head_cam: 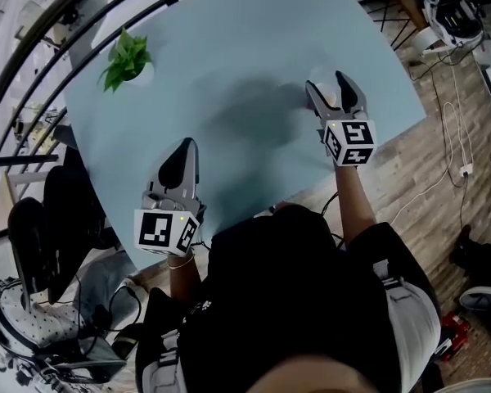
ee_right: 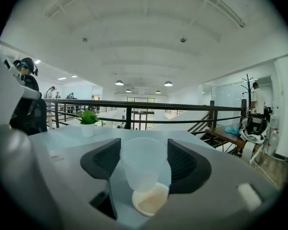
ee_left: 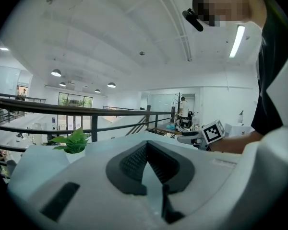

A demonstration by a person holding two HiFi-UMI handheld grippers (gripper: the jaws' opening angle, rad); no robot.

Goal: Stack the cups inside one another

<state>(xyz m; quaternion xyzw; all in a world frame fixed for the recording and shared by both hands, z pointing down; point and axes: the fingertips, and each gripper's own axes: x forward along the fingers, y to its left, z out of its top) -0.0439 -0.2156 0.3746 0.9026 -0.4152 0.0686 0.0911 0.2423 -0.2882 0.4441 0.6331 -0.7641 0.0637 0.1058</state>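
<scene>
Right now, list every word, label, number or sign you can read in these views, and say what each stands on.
No readable words or numbers in any view.
Marker cube on the left gripper: black-and-white square pattern, no letters.
Marker cube on the right gripper: same kind of pattern, no letters.
Cup between the right gripper's jaws: plain, no print seen.
Background clutter: too small to read.

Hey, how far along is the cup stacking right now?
Done: nothing looks nested yet. In hand: the right gripper is shut on a translucent cup, upright between its jaws. A beige round thing shows just below that cup, possibly another cup; I cannot tell. The left gripper is shut and empty. Left: setting the cups inside one another.
</scene>
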